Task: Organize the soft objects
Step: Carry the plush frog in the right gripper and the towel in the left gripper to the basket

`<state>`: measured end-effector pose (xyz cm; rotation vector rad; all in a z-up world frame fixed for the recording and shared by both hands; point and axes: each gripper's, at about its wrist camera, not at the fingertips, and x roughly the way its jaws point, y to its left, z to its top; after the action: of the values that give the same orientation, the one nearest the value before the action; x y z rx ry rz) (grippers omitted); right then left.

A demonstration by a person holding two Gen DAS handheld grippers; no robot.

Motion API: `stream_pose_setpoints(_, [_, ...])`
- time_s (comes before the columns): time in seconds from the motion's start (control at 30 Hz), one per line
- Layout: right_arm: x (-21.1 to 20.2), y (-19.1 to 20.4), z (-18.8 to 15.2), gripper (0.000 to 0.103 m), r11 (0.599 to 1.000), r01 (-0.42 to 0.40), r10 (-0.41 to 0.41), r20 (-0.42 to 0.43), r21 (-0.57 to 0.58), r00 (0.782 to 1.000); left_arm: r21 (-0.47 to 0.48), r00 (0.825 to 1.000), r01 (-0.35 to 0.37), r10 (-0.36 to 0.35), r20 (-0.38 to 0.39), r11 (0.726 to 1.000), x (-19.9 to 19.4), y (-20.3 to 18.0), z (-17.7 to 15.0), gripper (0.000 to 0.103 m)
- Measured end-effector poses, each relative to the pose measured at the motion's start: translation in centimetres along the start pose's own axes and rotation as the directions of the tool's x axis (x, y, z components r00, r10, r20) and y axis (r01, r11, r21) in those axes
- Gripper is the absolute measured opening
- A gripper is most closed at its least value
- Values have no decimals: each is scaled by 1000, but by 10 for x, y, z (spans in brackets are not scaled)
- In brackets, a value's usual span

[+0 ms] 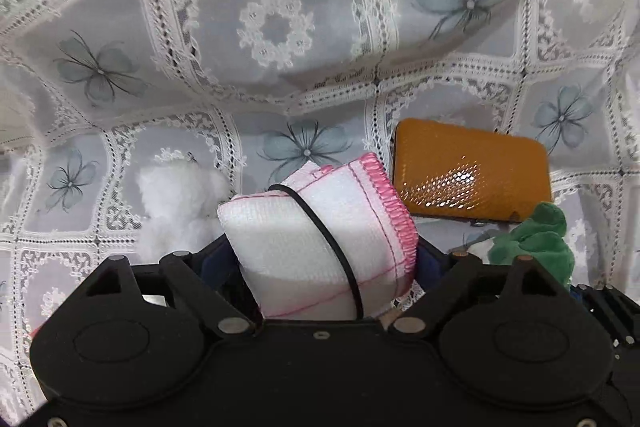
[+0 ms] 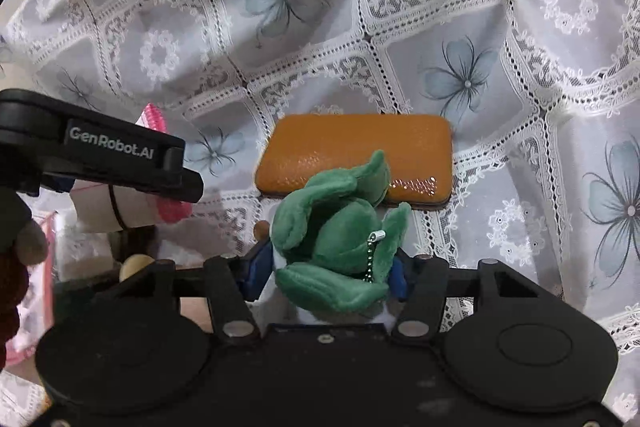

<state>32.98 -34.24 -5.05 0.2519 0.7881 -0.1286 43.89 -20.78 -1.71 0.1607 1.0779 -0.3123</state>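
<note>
gripping a rolled white cloth (image 1: 320, 239) — left gripper (image 1: 320, 259); right gripper (image 2: 326, 267) clamps a green plush (image 2: 340, 239) near the orange case (image 2: 356, 151).

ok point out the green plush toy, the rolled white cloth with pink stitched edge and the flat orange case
green plush toy (image 2: 336, 243), right wrist view, body middle
rolled white cloth with pink stitched edge (image 1: 304, 239), left wrist view, roll's face
flat orange case (image 2: 352, 147), right wrist view, top face
</note>
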Motion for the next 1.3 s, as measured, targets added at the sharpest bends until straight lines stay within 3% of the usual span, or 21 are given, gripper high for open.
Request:
stream_pose_setpoints(0.37, [-40, 34, 8, 56, 997, -69, 70, 25, -43, 997, -1, 997, 8, -8, 81, 1000, -51, 17, -7, 84])
stream_pose_setpoints(0.67, [-70, 72, -13, 56, 988, -115, 115, -5, -103, 993, -39, 993, -14, 19, 116, 999, -90, 52, -33, 84])
stream_pose_setpoints(1.0, [-118, 93, -58, 56, 982, -129, 125, -42, -137, 991, -72, 987, -24, 35, 154, 997, -142, 79, -88, 84])
stream_pose_setpoints(1.3, [-178, 101, -109, 56, 982, -138, 133, -44, -132, 990, -60, 980, -19, 30, 196, 998, -190, 86, -156, 84])
